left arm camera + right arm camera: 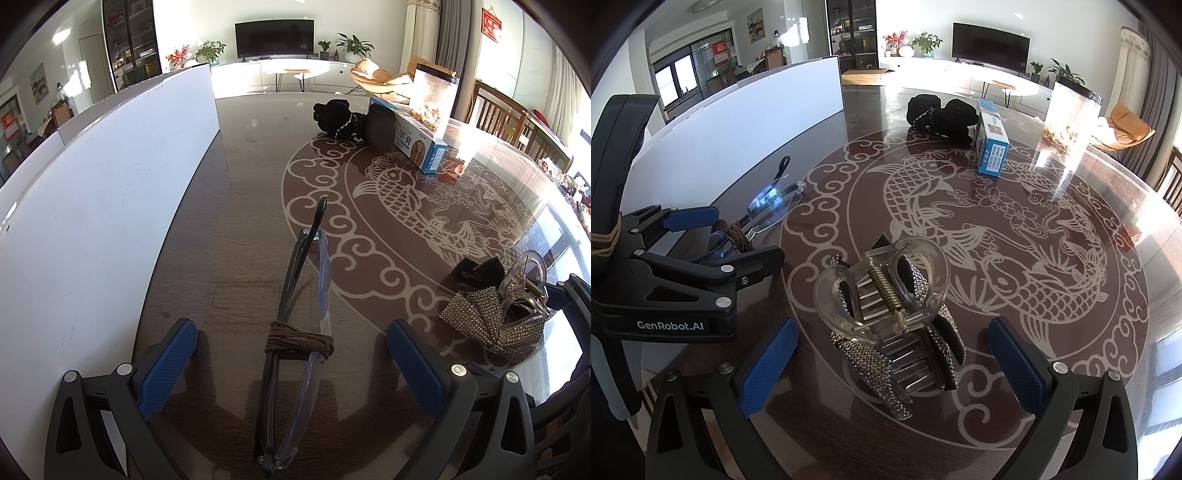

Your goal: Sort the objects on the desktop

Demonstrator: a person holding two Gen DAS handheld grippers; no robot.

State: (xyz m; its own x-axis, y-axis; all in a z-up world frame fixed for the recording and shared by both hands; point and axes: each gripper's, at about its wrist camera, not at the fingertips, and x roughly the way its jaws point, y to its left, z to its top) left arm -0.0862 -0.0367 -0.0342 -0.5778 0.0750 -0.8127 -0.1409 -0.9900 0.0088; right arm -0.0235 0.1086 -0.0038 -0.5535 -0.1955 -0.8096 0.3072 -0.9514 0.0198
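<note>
Here the left gripper (291, 365) sits low over the table (229, 206) with its blue pads spread wide on either side of a pair of folded glasses (295, 295), touching neither side. The glasses lie lengthwise along the gripper's axis, a brown cord (301, 341) wound around the temples and lens near the middle; that wrapped waist falls right between the pads, probably the intended grip point, since it is the thickest and least slippery part.

The right gripper (892, 365) is likewise spread, its pads flanking a clear hair claw clip (886, 299) decorated with a rhinestone bow (871, 362). The clip rests on its side on the carp pattern, spring uppermost, apart from both pads. Closing on the bow's body rather than the curved clear handles looks safer, as those could squeeze the claw open.

Farther back lie black fabric pieces (942, 114), a blue-and-white box (991, 142) touching them, and a clear container (1071, 118) in sunlight. A white board (92, 177) stands along the table's left edge. Sorting seems barely begun: nothing is lifted yet.
</note>
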